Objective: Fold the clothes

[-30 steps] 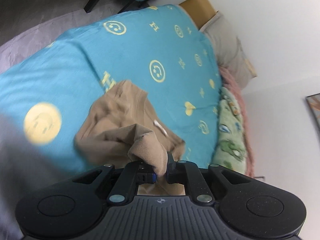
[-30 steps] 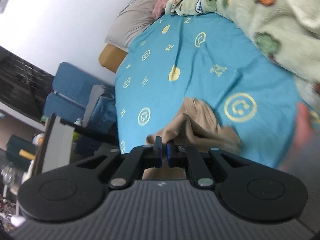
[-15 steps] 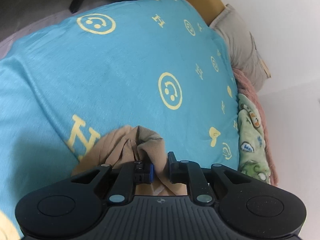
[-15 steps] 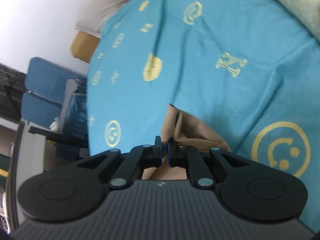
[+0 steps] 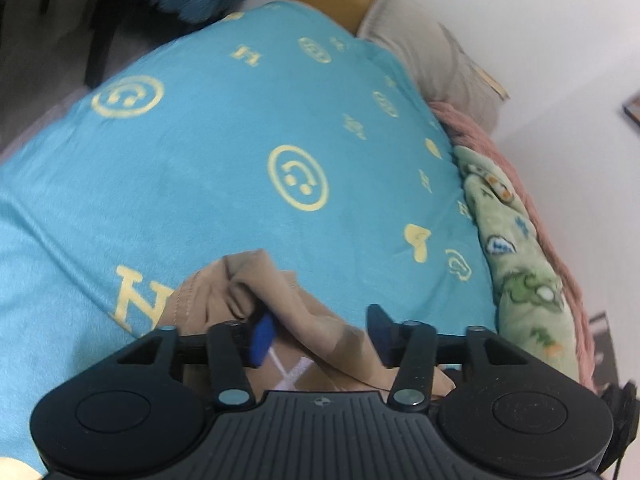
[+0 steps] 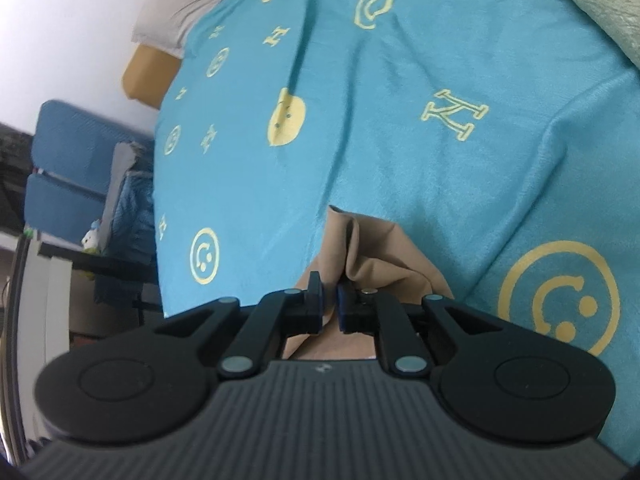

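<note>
A tan garment (image 5: pixel 256 288) lies bunched on the blue bedspread (image 5: pixel 208 160) right in front of both grippers. My left gripper (image 5: pixel 320 334) is open, its jaws wide apart, with a fold of the tan cloth lying loose between them. In the right wrist view my right gripper (image 6: pixel 330 304) is shut on an edge of the tan garment (image 6: pixel 380 264), the cloth pinched between its blue pads. Most of the garment is hidden under the gripper bodies.
The bedspread (image 6: pixel 400 120) carries yellow smiley and letter prints. A green patterned blanket (image 5: pixel 516 248) and a pink one (image 5: pixel 500 148) lie along the wall side. A grey pillow (image 5: pixel 432 52) is at the head. A blue chair (image 6: pixel 68 160) stands beside the bed.
My left gripper has opened and let go of the tan fold it held. Both grippers have come down close to the bedspread. The right gripper stays shut on the cloth.
</note>
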A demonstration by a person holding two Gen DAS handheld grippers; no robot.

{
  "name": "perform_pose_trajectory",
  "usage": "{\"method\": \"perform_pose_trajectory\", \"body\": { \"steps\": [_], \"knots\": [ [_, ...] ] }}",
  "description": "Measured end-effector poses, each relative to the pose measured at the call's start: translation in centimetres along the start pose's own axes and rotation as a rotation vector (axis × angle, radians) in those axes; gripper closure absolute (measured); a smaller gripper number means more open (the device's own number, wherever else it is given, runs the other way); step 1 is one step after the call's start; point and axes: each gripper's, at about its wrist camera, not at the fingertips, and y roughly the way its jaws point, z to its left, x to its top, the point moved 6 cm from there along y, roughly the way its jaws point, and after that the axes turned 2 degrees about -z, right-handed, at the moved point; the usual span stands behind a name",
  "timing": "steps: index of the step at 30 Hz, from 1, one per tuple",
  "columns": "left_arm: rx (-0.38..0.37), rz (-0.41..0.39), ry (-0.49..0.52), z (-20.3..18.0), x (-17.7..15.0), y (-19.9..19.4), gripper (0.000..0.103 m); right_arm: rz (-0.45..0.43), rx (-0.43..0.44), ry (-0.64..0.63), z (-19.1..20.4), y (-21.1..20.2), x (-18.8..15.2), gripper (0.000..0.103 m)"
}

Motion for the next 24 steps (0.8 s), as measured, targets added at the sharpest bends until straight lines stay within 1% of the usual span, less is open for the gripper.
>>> {"method": "perform_pose_trajectory", "body": {
  "steps": [1,2,3,4,5,6,7,9,10,11,12,13,14,16,18,20,21,22,24],
  "knots": [
    [0.009,-0.018,0.038,-0.6,-0.1,-0.4,0.038,0.006,0.016,-0.017,0.3,-0.2,-0.1,0.069],
    [0.028,-0.047,0.086,-1.1,-0.1,-1.0,0.034,0.009,0.047,-0.041,0.9,-0.6,-0.3,0.037],
    [0.052,-0.078,0.139,-1.7,-0.2,-1.5,0.025,0.006,0.088,-0.071,1.8,-1.1,-0.5,0.021],
    [0.094,-0.114,0.206,-2.3,-0.2,-2.1,0.019,-0.006,0.132,-0.108,2.7,-1.8,-0.7,0.007],
    [0.142,-0.151,0.273,-2.9,-0.3,-2.5,0.019,-0.026,0.169,-0.150,3.6,-2.7,-0.8,0.009],
    [0.182,-0.180,0.329,-3.4,-0.5,-2.9,0.018,-0.048,0.187,-0.193,4.4,-3.5,-1.0,0.009],
    [0.207,-0.198,0.369,-3.7,-0.6,-3.1,0.016,-0.070,0.198,-0.235,5.1,-4.2,-1.2,0.009],
    [0.215,-0.201,0.405,-4.0,-0.9,-3.1,0.016,-0.125,0.185,-0.310,5.8,-5.4,-1.5,0.009],
    [0.208,-0.190,0.410,-4.0,-1.1,-2.9,0.015,-0.151,0.172,-0.353,6.1,-5.8,-1.7,0.009],
    [0.200,-0.176,0.414,-4.0,-1.3,-2.7,0.015,-0.160,0.159,-0.393,6.2,-5.9,-1.9,0.010],
    [0.190,-0.156,0.418,-4.0,-1.4,-2.2,0.015,-0.156,0.146,-0.431,6.3,-5.8,-2.1,0.024],
    [0.184,-0.138,0.423,-4.0,-1.6,-1.7,0.015,-0.140,0.123,-0.453,6.1,-5.4,-2.3,0.046],
    [0.182,-0.121,0.427,-3.8,-1.8,-1.1,0.015,-0.116,0.093,-0.466,5.7,-4.7,-2.3,0.053],
    [0.200,-0.090,0.432,-2.8,-2.2,0.2,0.015,-0.077,0.046,-0.489,5.1,-3.0,-2.4,0.061],
    [0.219,-0.059,0.436,-1.7,-2.6,1.5,0.016,-0.054,-0.026,-0.545,4.8,-1.1,-2.6,0.061],
    [0.237,-0.028,0.441,-0.7,-3.0,2.7,0.016,-0.033,-0.078,-0.599,4.6,0.9,-2.9,0.062],
    [0.242,-0.016,0.440,-0.3,-3.2,3.2,0.016,-0.022,-0.096,-0.610,4.3,1.8,-3.0,0.062],
    [0.239,-0.013,0.433,0.0,-3.1,3.4,0.016,-0.012,-0.113,-0.621,4.1,2.7,-3.2,0.064],
    [0.235,-0.017,0.431,0.1,-2.9,3.4,0.016,-0.002,-0.129,-0.647,3.7,3.6,-3.5,0.064]
  ]
}}
